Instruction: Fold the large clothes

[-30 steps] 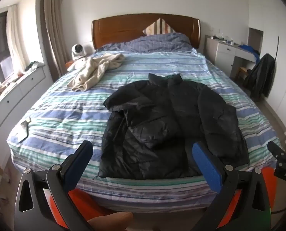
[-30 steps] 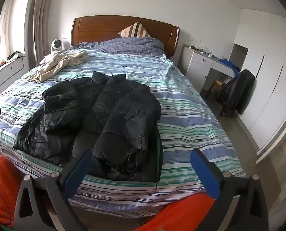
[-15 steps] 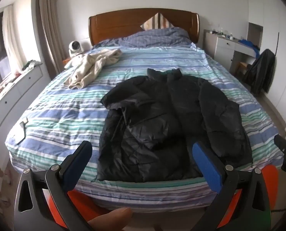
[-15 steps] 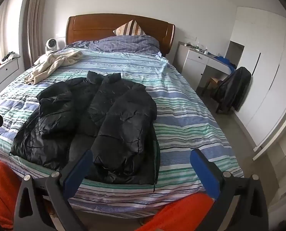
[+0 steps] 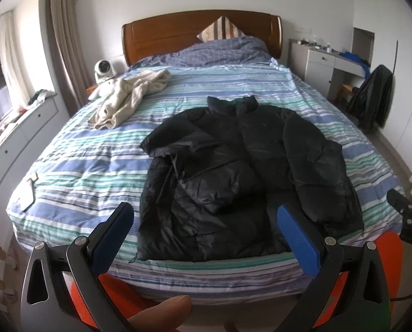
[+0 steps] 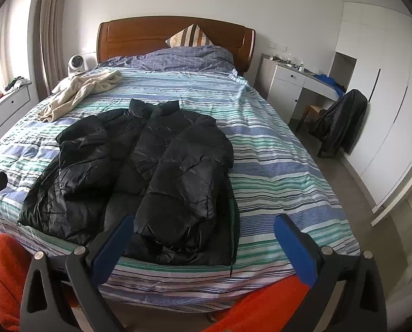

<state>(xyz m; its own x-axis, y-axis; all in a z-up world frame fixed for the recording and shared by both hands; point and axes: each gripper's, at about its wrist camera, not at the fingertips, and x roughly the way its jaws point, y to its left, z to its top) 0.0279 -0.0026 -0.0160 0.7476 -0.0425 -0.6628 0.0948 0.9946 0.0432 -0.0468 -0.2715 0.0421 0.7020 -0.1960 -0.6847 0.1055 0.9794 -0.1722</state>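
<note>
A black puffer jacket [image 5: 242, 166] lies front up on the striped bed [image 5: 76, 171], its collar toward the headboard and both sleeves folded over the chest. It also shows in the right wrist view [image 6: 139, 174]. My left gripper [image 5: 206, 222] is open and empty, held off the foot of the bed before the jacket's hem. My right gripper [image 6: 203, 231] is open and empty, near the hem's right corner. The right gripper's tip shows at the left wrist view's right edge [image 5: 408, 215].
A beige garment [image 5: 128, 96] lies crumpled at the bed's far left. A wooden headboard [image 5: 200, 33] and pillows are at the back. A white desk [image 6: 297, 83] and a chair with a dark coat [image 6: 341, 121] stand to the right, a white cabinet [image 5: 17, 138] to the left.
Both grippers have risen a little and tilted down toward the bed. The jacket has not moved and both grippers stay open.
</note>
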